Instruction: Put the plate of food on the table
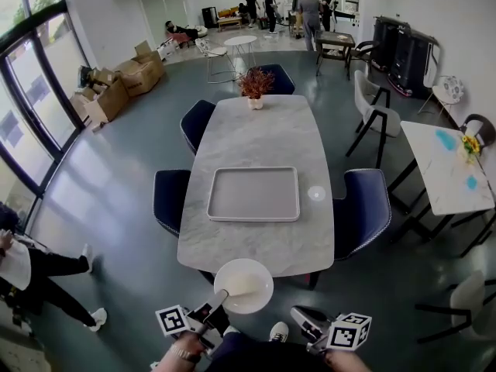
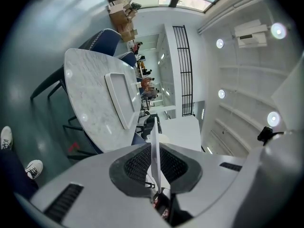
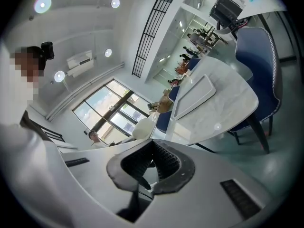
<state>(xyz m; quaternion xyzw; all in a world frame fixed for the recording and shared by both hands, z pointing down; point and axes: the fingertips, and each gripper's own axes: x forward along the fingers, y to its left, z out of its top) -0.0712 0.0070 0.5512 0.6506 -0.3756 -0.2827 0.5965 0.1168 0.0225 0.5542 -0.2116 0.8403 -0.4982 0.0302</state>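
A white round plate [image 1: 243, 285] sits at the near edge of the grey marble table [image 1: 256, 130], partly past the rim; I cannot tell if it rests on the table. Its contents look pale and unclear. My left gripper [image 1: 221, 295] is shut on the plate's left rim. In the left gripper view the plate [image 2: 155, 160] stands edge-on between the pads of the left gripper [image 2: 154, 148]. My right gripper [image 1: 298, 314] hangs to the right of the plate, shut and empty. The right gripper view shows the right gripper [image 3: 151, 144] with the plate [image 3: 144, 128] beyond it.
A grey rectangular tray [image 1: 253, 194] lies mid-table, a small white disc [image 1: 316, 194] to its right, a potted plant [image 1: 255, 84] at the far end. Blue chairs [image 1: 364, 208] stand around the table. A person [image 1: 46, 277] is at the left; another white table [image 1: 446, 169] stands at the right.
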